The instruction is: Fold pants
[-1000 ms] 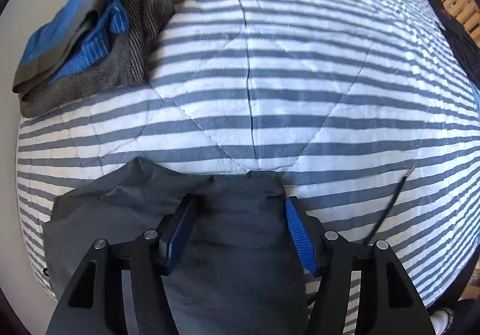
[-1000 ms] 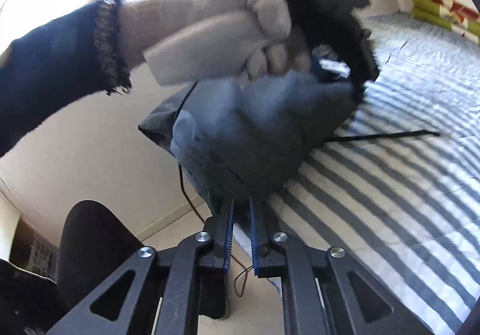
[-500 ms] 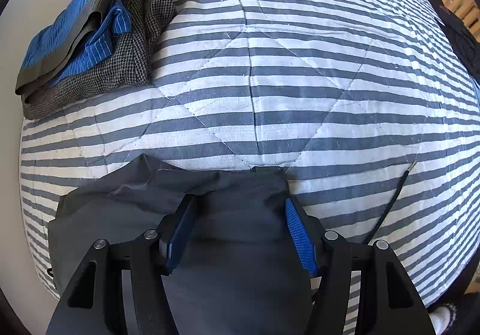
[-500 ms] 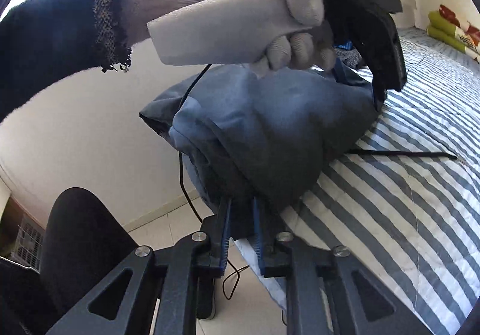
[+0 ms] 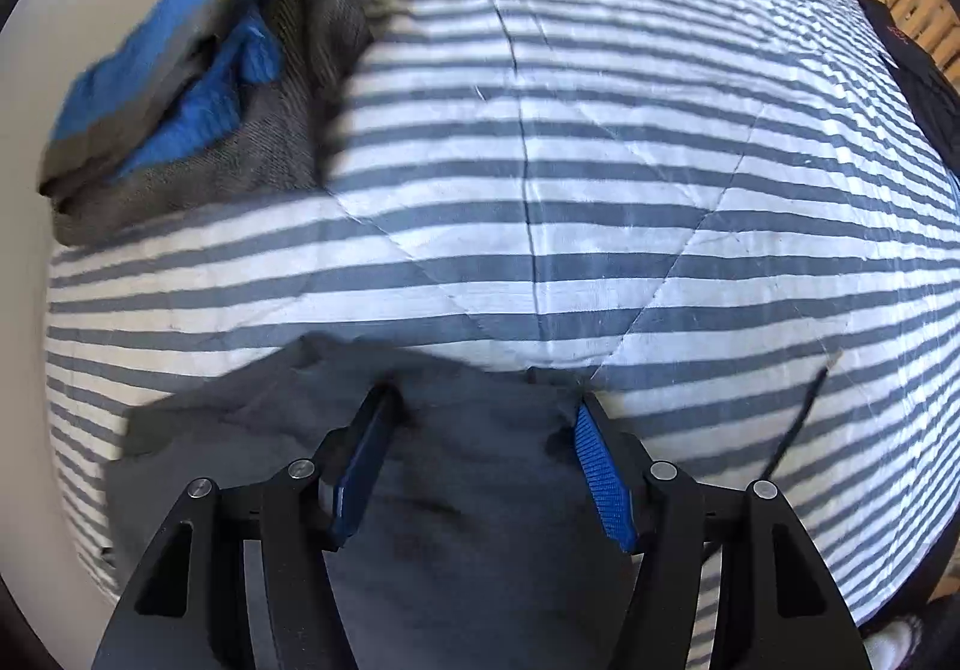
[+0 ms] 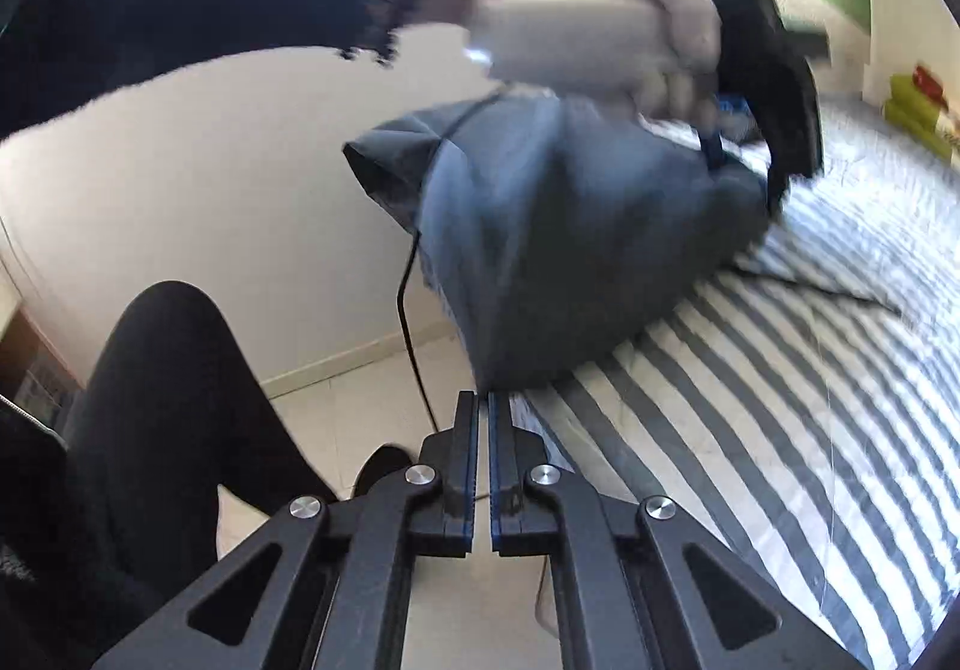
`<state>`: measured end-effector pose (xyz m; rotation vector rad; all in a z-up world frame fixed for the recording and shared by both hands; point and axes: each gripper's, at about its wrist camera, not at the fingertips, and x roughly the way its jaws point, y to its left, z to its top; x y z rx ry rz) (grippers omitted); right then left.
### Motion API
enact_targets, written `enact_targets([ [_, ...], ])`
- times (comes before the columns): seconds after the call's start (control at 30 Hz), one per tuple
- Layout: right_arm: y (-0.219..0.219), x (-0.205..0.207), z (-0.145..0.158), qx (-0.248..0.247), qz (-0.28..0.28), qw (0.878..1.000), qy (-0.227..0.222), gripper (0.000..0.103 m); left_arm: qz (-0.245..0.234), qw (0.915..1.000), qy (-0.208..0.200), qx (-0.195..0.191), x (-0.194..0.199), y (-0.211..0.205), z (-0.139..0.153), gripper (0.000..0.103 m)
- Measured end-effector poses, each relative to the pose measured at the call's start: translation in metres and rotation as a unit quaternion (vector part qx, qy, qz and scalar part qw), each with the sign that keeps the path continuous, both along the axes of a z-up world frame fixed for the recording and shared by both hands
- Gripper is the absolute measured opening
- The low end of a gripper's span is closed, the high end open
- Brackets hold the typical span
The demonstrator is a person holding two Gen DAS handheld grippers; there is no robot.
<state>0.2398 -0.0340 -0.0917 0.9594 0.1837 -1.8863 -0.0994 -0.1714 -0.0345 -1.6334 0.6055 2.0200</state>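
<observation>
Left wrist view: my left gripper (image 5: 483, 424) points down with its jaws wide around a thick bunch of the dark pants (image 5: 474, 520), lifted off the striped bedspread (image 5: 540, 190) ahead. My right gripper (image 6: 483, 418) is pinched together; the pants' lowest fold hangs at its tips, though I cannot tell if it's caught.

Both grippers over the bed's near edge

The left gripper (image 5: 480, 454) pointed steeply down, jaws wide apart; the gloved left hand (image 6: 630, 39) gripped its handle. The right gripper (image 6: 483, 418) was closed.
</observation>
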Motion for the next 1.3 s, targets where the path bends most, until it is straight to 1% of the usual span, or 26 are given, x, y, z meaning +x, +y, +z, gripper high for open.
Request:
enact_targets([
  [0.07, 0.011, -0.01, 0.003, -0.004, -0.034, 0.999, -0.02, 0.003, 0.003, 0.9993, 0.013, 0.036, 0.006, -0.018, 0.026, 0.064],
  [0.13, 0.018, -0.02, 0.01, -0.008, -0.064, 0.998, -0.028, 0.004, 0.021, 0.9959, 0.048, 0.075, 0.019, -0.056, 0.061, 0.064],
  [0.17, 0.02, -0.025, 0.013, -0.015, -0.074, 0.997, -0.031, 0.005, 0.031, 0.9939, 0.059, 0.089, 0.047, -0.068, 0.068, 0.064],
  [0.23, 0.016, -0.037, 0.024, -0.025, -0.093, 0.995, -0.033, 0.005, 0.065, 0.9869, 0.067, 0.131, 0.059, -0.121, 0.08, 0.064],
  [0.3, 0.001, -0.051, 0.033, -0.028, -0.113, 0.993, -0.024, 0.005, 0.104, 0.9785, 0.093, 0.152, 0.093, -0.179, 0.092, 0.064],
  [0.37, -0.016, -0.061, 0.036, -0.029, -0.109, 0.993, -0.027, 0.008, 0.132, 0.9696, 0.1, 0.18, 0.125, -0.217, 0.078, 0.064],
  [0.4, -0.029, -0.067, 0.034, -0.023, -0.112, 0.993, -0.036, 0.013, 0.148, 0.9668, 0.102, 0.182, 0.14, -0.239, 0.069, 0.064],
  [0.43, -0.038, -0.072, 0.03, -0.015, -0.113, 0.993, -0.043, 0.018, 0.155, 0.9685, 0.1, 0.168, 0.143, -0.256, 0.053, 0.064],
  [0.5, -0.053, -0.081, 0.02, 0.002, -0.115, 0.992, -0.053, 0.019, 0.182, 0.972, 0.081, 0.125, 0.151, -0.285, 0.018, 0.064],
  [0.53, -0.061, -0.085, 0.011, 0.033, -0.121, 0.991, -0.055, 0.019, 0.201, 0.9713, 0.07, 0.106, 0.149, -0.301, 0.0, 0.065],
  [0.57, -0.065, -0.088, 0.004, 0.047, -0.123, 0.989, -0.065, 0.019, 0.217, 0.969, 0.068, 0.097, 0.146, -0.306, -0.013, 0.065],
  [0.6, -0.066, -0.092, -0.003, 0.06, -0.125, 0.987, -0.085, 0.019, 0.243, 0.9632, 0.067, 0.093, 0.143, -0.318, -0.025, 0.065],
  [0.63, -0.064, -0.093, -0.004, 0.064, -0.129, 0.985, -0.091, 0.019, 0.264, 0.9563, 0.064, 0.107, 0.142, -0.327, -0.034, 0.065],
  [0.7, -0.054, -0.094, 0.006, 0.059, -0.129, 0.985, -0.095, 0.019, 0.3, 0.9377, 0.062, 0.163, 0.143, -0.345, -0.028, 0.064],
  [0.77, -0.045, -0.097, 0.017, 0.06, -0.142, 0.984, -0.087, 0.024, 0.305, 0.9314, 0.079, 0.183, 0.145, -0.352, -0.013, 0.064],
  [0.83, -0.038, -0.11, 0.028, 0.055, -0.168, 0.981, -0.081, 0.039, 0.293, 0.9322, 0.101, 0.187, 0.138, -0.344, 0.0, 0.064],
  [0.93, -0.035, -0.134, 0.033, 0.052, -0.206, 0.972, -0.099, 0.04, 0.268, 0.9359, 0.102, 0.205, 0.119, -0.32, 0.006, 0.064],
  [1.03, -0.038, -0.161, 0.024, 0.056, -0.236, 0.961, -0.134, 0.04, 0.248, 0.9452, 0.107, 0.183, 0.103, -0.29, -0.005, 0.063],
  [1.07, -0.038, -0.167, 0.021, 0.057, -0.244, 0.958, -0.142, 0.04, 0.25, 0.9462, 0.104, 0.177, 0.103, -0.285, -0.009, 0.057],
  [1.1, -0.039, -0.177, 0.016, 0.06, -0.254, 0.954, -0.149, 0.04, 0.256, 0.9469, 0.101, 0.166, 0.096, -0.281, -0.016, 0.045],
  [1.13, -0.038, -0.186, 0.012, 0.063, -0.261, 0.95, -0.156, 0.04, 0.264, 0.9463, 0.102, 0.156, 0.091, -0.28, -0.023, 0.039],
  [1.17, -0.037, -0.189, 0.01, 0.064, -0.266, 0.947, -0.165, 0.04, 0.271, 0.9444, 0.097, 0.159, 0.087, -0.282, -0.026, 0.037],
  [1.2, -0.037, -0.196, 0.006, 0.063, -0.269, 0.944, -0.18, 0.04, 0.282, 0.9399, 0.093, 0.169, 0.087, -0.288, -0.029, 0.029],
  [1.23, -0.039, -0.204, 0.001, 0.064, -0.272, 0.94, -0.194, 0.04, 0.291, 0.9365, 0.091, 0.173, 0.091, -0.294, -0.028, 0.025],
  [1.27, -0.04, -0.206, -0.004, 0.064, -0.272, 0.939, -0.199, 0.04, 0.298, 0.9335, 0.096, 0.174, 0.096, -0.301, -0.025, 0.025],
  [1.3, -0.043, -0.211, -0.006, 0.062, -0.268, 0.94, -0.204, 0.04, 0.299, 0.9333, 0.102, 0.17, 0.105, -0.307, -0.021, 0.025],
])
